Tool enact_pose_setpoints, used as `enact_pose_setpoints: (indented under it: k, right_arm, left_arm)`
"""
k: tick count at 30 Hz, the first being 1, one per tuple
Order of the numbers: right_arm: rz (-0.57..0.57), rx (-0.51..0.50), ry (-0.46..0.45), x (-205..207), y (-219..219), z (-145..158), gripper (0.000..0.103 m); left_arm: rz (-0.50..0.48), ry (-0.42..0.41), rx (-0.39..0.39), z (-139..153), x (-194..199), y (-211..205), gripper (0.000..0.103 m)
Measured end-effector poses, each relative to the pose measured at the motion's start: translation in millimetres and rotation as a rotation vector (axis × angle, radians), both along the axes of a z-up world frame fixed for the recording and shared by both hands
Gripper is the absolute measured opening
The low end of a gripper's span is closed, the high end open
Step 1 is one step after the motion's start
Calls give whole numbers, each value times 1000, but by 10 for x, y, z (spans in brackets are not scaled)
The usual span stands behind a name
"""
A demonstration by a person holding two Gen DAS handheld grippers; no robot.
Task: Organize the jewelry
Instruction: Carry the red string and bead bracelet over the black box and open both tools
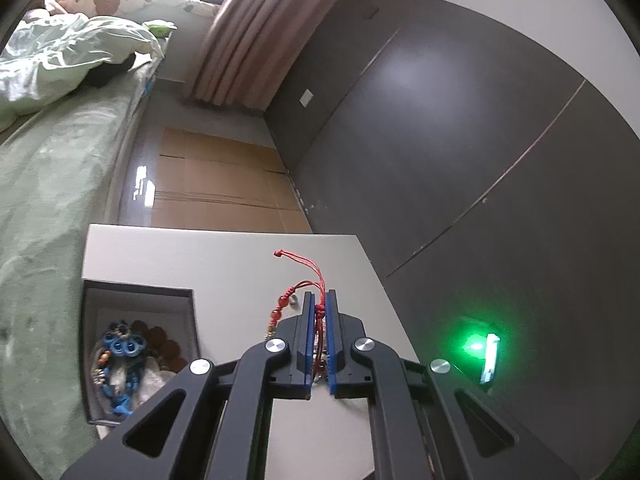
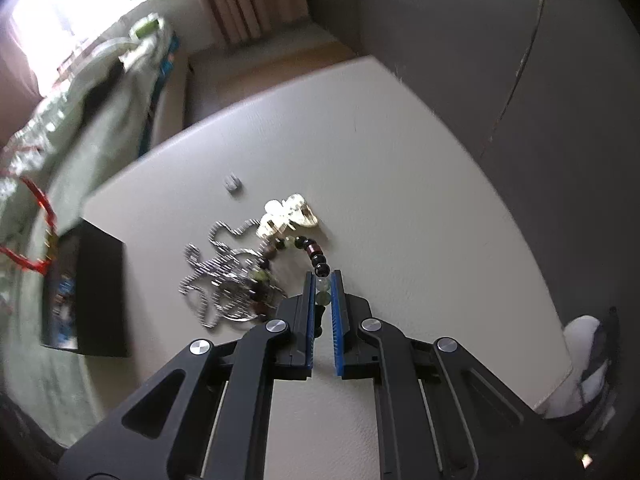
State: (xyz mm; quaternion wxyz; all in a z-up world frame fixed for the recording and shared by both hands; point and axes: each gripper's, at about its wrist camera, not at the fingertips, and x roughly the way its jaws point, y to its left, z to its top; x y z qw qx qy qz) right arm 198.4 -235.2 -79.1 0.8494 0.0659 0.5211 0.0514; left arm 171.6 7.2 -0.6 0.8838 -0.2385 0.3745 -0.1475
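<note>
The left tool (image 1: pixel 319 298) is clenched on one red cord bracelet (image 1: pixel 310 290), lifted above the table (image 1: pixel 224 264); one open box (image 1: pixel 136 300) of jewelry sits to its left. The right tool (image 2: pixel 322 276) grips one beaded bracelet (image 2: pixel 316 258), with one silver chain (image 2: pixel 216 272) left and one gold ornament (image 2: pixel 290 216) ahead

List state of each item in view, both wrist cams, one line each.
Left tongs: shut on red cord bracelet, held above the table.
Right tongs: shut on bead bracelet, its far end lying on the table.
Box: open, jewelry inside.
Silver chain: loose heap on table.
Gold charm: lying on table beside the bead bracelet.
Small gray piece: alone on table.
</note>
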Motion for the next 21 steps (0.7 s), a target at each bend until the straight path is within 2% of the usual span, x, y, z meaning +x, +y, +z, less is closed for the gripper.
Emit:
enact_pose_setpoints:
  k: [8, 21]
  right_arm:
    - [23, 102, -66, -98, -8, 251, 8]
    - [123, 271, -223, -340, 179, 629, 9]
  left_arm:
    - [57, -20, -2, 60, -215, 209, 3]
    - [123, 7, 66, -55, -427, 422, 3]
